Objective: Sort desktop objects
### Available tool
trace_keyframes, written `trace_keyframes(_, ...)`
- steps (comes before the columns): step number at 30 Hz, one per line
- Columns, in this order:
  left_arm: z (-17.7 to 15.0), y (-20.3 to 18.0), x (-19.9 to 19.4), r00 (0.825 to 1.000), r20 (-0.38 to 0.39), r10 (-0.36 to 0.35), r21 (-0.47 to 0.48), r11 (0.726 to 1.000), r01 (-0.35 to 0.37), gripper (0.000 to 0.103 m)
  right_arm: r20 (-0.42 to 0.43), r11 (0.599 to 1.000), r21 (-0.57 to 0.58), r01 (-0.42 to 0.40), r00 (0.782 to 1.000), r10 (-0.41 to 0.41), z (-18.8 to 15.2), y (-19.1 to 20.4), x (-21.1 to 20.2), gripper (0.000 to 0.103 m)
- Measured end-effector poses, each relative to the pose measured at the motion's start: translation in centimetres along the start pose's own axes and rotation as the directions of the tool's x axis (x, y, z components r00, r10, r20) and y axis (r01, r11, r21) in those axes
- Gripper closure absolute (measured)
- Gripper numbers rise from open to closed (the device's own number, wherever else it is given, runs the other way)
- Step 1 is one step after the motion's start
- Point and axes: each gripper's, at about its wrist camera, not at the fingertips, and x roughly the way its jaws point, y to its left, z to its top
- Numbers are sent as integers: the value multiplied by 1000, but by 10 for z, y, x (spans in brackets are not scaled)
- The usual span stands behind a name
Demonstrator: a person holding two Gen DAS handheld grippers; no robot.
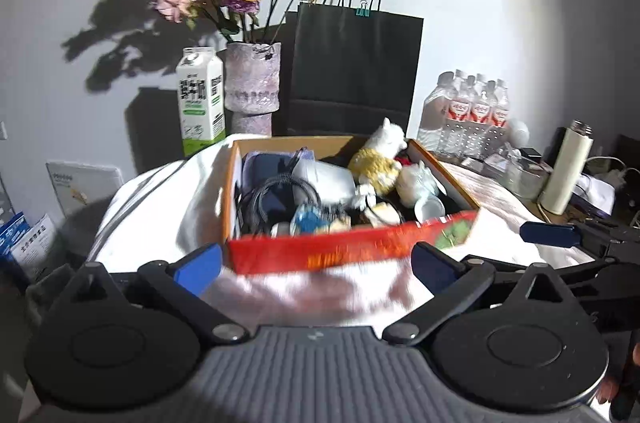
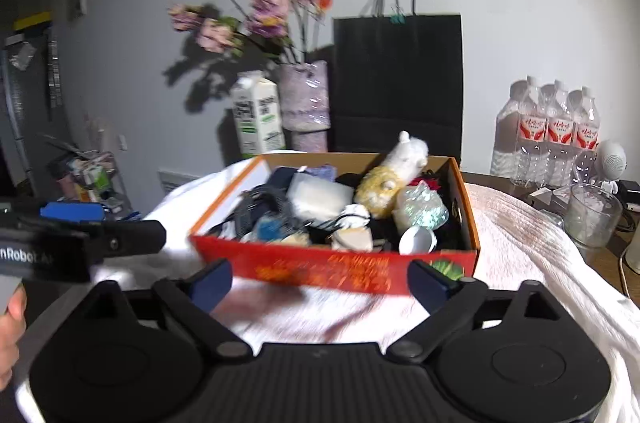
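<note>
A red-and-orange cardboard box (image 1: 352, 255) (image 2: 332, 269) sits on a white cloth, filled with several things: a white-and-yellow plush alpaca (image 1: 380, 159) (image 2: 394, 169), dark cables (image 1: 276, 195), a white cup (image 1: 430, 209) (image 2: 418, 239), a white block (image 2: 320, 199). My left gripper (image 1: 316, 265) stands open just in front of the box, nothing between its blue pads. My right gripper (image 2: 320, 283) is open too, short of the box's front wall and empty. Each gripper shows at the edge of the other's view.
Behind the box stand a milk carton (image 1: 200, 95), a vase of dried pink flowers (image 1: 252, 83) and a black paper bag (image 1: 356, 63). To the right are a pack of water bottles (image 2: 548, 131), a glass jug (image 2: 592, 215) and a cream flask (image 1: 566, 167).
</note>
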Motion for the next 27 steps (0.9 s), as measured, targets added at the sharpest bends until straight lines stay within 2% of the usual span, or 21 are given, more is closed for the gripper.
trace_keyframes(6,-47,2,-52,1000,6,3,-53,999,-3,0,-1,1000,21,7,1000,-7,-40,13,-60,3)
trace_keyframes(8,-65,-1,-64,1000,4,7,-42,999,-7,0,-8,1000,14,4,1000,-4,-58,18,-74,2)
trace_keyframes(11,-93,-4,-72,1000,15,23,-59,998,-22,0,-14,999,8,33,999,-33,-87,22,-88,2)
trace_keyframes(15,-126,-8,-68,997,80,8,-15,1000,-7,0,33,999,34,41,999,-42,-118,22,-98,2)
trace_keyframes(18,-140,-10,-48,995,98,24,10,1000,-25,0,37,996,66,63,997,-66,-129,17,-87,2)
trace_keyframes(21,-142,-3,-19,997,64,51,-23,998,-50,0,5,993,51,102,995,-103,-133,15,-64,2)
trace_keyframes(23,-140,1,1,997,16,76,-52,996,-75,0,10,991,24,135,991,-135,-135,13,-44,2)
trace_keyframes(25,-140,3,19,997,-13,79,-49,996,-79,0,-12,984,-6,176,984,-176,-135,11,-22,2)
trace_keyframes(27,-139,1,33,996,-29,84,-40,996,-85,0,-47,985,-14,173,984,-173,-134,8,-3,2)
